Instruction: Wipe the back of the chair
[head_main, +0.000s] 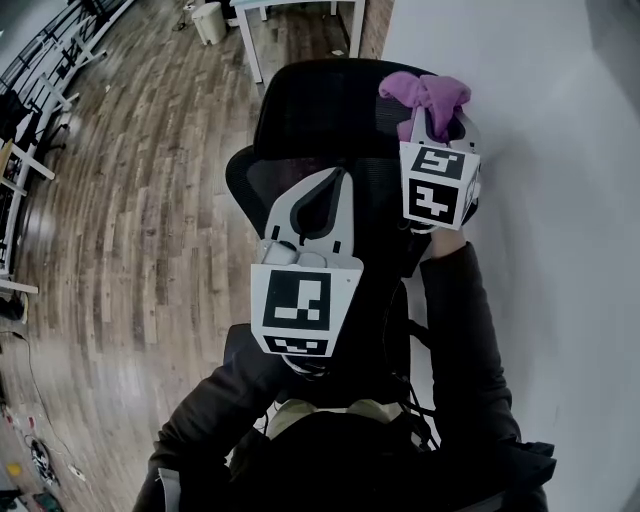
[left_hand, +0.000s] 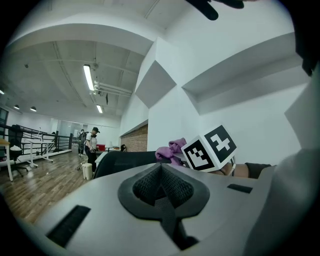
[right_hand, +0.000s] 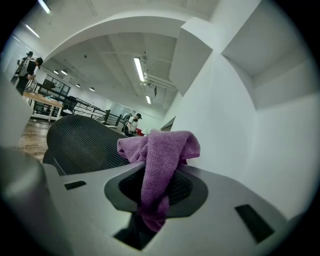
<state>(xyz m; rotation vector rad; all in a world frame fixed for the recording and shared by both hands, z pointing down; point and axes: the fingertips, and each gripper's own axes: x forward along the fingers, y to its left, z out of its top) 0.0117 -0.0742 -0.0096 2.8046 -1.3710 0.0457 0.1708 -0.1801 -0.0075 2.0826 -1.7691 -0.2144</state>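
Right gripper (right_hand: 156, 172) fingers clamped on purple cloth (right_hand: 165, 145), bunched past fingertips beside chair back (right_hand: 80, 142); left gripper (left_hand: 161, 169) fingers together, empty.

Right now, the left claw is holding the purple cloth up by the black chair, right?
No, the right claw holds the purple cloth up by the black chair; the left claw is shut and empty. The right gripper view shows it.
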